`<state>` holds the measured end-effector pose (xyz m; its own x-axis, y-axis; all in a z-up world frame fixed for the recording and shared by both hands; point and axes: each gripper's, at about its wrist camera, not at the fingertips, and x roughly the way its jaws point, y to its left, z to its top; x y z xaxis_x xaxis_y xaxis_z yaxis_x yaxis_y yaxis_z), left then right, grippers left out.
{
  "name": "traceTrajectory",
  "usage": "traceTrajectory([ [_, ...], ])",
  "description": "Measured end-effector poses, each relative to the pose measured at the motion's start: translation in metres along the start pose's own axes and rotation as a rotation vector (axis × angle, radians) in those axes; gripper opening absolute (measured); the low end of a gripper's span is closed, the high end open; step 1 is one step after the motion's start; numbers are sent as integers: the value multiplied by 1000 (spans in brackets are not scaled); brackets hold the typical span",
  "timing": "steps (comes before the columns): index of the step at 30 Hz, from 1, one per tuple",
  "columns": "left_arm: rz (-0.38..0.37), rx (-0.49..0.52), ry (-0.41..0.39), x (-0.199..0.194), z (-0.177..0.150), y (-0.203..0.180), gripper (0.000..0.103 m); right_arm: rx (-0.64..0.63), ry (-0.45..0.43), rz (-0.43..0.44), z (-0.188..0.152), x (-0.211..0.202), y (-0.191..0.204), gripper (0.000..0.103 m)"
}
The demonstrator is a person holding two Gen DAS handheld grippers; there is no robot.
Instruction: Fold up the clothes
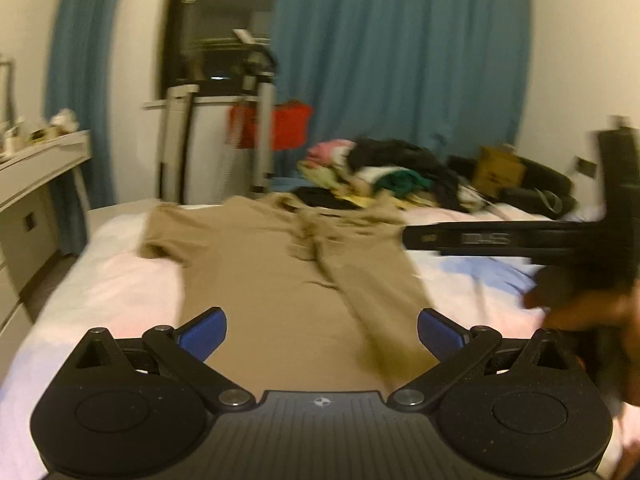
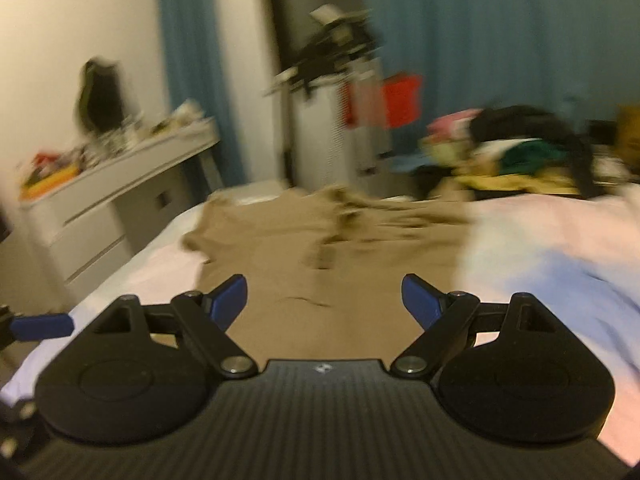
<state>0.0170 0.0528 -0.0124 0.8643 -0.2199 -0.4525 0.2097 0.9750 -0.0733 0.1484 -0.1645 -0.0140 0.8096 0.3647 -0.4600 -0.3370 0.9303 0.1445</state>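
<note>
- Tan long-sleeved cloth garment (image 1: pixel 280 280) lies spread flat on white-sheeted bed (image 1: pixel 100 288), one sleeve folded across its body.
- Left gripper (image 1: pixel 322 334) hovers above garment's near end, blue-padded jaws wide apart, holding nothing.
- Right gripper (image 2: pixel 324 300) likewise wide, empty, over the garment.
- Heap of mixed clothes (image 1: pixel 380 172) at bed's far end.
</note>
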Motion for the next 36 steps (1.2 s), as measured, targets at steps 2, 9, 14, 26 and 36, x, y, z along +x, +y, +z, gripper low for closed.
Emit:
traceTrajectory([
  [2,60,-35,-5,5,-1,16,103,-81,54,52,12,49,22,85],
  [9,134,-258,-7,32,-8,88,102,-161,111,188,41,204,94,85],
  [14,208,-262,-53,55,-9,110,102,-199,120,247,42,277,132,85],
  [26,202,-475,-109,58,-11,154,101,-208,-12,89,61,285,139,13],
  [36,-17,-500,-180,22,-13,124,102,131,-328,-76,94,158,-16,12],
])
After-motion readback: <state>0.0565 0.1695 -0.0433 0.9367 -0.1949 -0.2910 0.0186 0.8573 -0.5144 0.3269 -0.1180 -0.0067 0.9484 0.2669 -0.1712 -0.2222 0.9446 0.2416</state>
